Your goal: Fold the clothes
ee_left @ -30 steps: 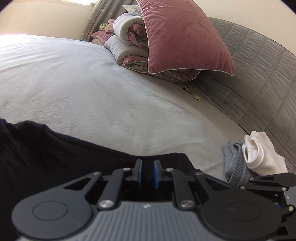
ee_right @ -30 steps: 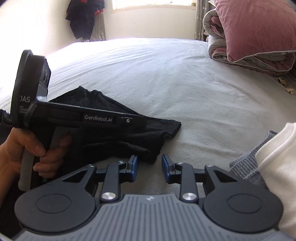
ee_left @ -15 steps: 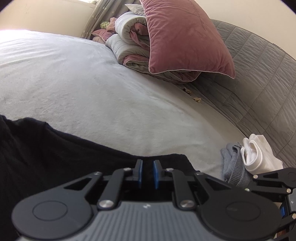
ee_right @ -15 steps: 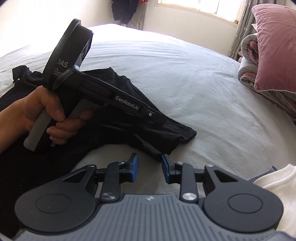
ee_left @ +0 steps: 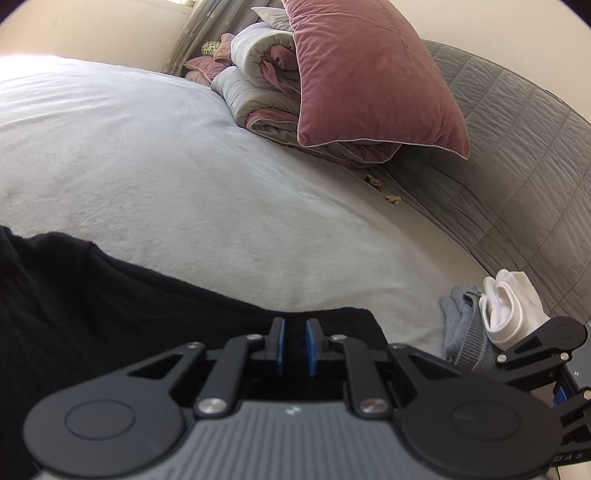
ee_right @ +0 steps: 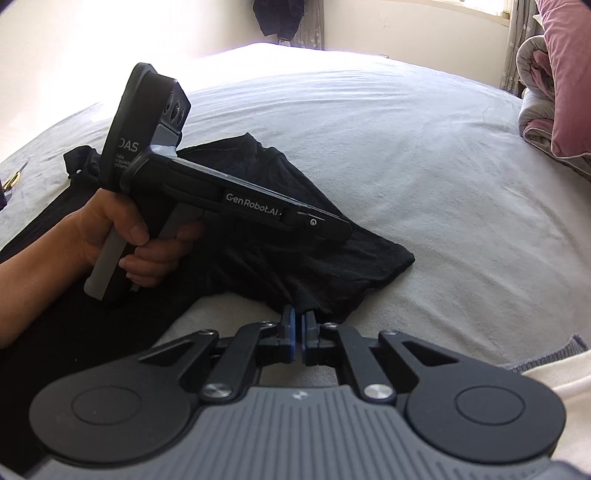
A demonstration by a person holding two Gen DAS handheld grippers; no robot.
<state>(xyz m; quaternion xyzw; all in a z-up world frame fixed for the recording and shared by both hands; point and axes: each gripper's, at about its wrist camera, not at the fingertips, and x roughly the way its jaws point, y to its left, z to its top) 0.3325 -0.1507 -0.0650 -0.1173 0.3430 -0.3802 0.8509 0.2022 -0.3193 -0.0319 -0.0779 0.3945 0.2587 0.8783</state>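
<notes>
A black shirt lies crumpled on the pale bed sheet; in the left wrist view it fills the lower left. My right gripper is shut on a fold at the shirt's near edge. My left gripper sits over the shirt's hem, its blue pads narrowly apart with dark cloth between them. From the right wrist view, a hand holds the left gripper, whose tip rests on the shirt near its right corner.
A pink pillow leans on a folded duvet against the grey quilted headboard. Folded grey and white garments lie at the right, by the right gripper's linkage. Dark clothes hang on the far wall.
My right gripper moved left to the shirt's near edge and went from open to shut on a fold. The left gripper has stayed on the hem, tilting slightly.
</notes>
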